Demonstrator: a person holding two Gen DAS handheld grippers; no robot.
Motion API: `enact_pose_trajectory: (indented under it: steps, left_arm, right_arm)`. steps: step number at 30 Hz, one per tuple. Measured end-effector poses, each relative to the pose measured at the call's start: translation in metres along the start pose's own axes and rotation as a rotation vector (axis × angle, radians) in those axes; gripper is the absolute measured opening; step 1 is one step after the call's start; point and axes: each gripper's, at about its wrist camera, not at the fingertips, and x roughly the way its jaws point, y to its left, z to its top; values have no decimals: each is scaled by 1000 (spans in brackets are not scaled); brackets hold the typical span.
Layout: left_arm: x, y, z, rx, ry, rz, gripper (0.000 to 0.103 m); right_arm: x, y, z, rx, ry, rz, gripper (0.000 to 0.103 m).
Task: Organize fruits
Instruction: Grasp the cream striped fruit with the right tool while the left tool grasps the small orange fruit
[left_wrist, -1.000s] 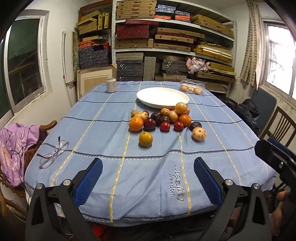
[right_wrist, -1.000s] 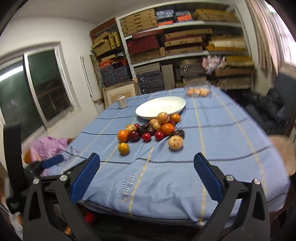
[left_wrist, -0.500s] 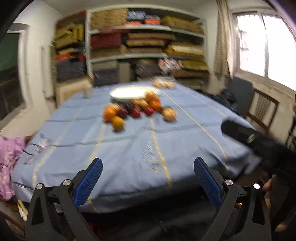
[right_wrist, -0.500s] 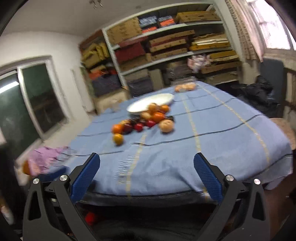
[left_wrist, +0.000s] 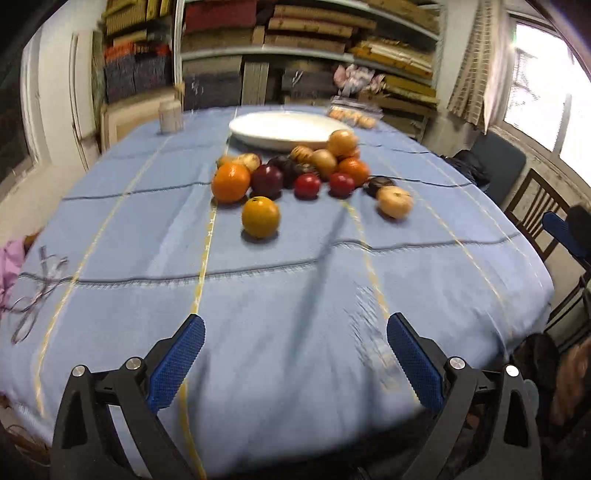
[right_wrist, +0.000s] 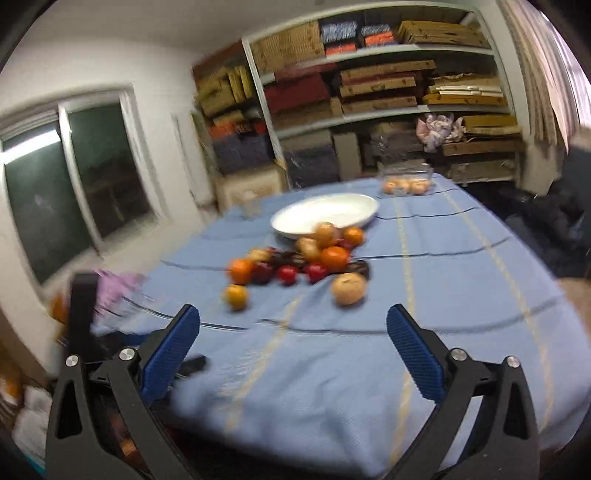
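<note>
A pile of fruit lies mid-table on the blue cloth, in front of an empty white plate. A yellow-orange fruit sits alone nearest me, and a pale round fruit lies at the right. My left gripper is open and empty over the near part of the table. In the right wrist view the pile, the plate and the pale fruit show too. My right gripper is open and empty above the front edge.
A clear box of small fruits and a grey can stand at the back. Spectacles lie near the left edge. Chairs stand on the right. Shelves fill the back wall.
Both grippers have moved forward over the table, so the fruit looks closer. The left view swung right and then back to the fruit. Both stay open.
</note>
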Motion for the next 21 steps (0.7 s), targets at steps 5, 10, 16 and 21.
enact_pose_trajectory:
  steps: [5, 10, 16, 21]
  left_arm:
    - [32, 18, 32, -6, 46, 27, 99]
    - [60, 29, 56, -5, 100, -3, 99]
    - [85, 33, 65, 2, 143, -28, 98]
    - [92, 31, 72, 15, 159, -50, 90]
  right_arm:
    - [66, -14, 12, -87, 123, -100, 99]
    - [124, -37, 18, -83, 224, -87, 99]
    - [166, -37, 24, -130, 307, -69, 81]
    - [190, -43, 24, -88, 369, -35, 68]
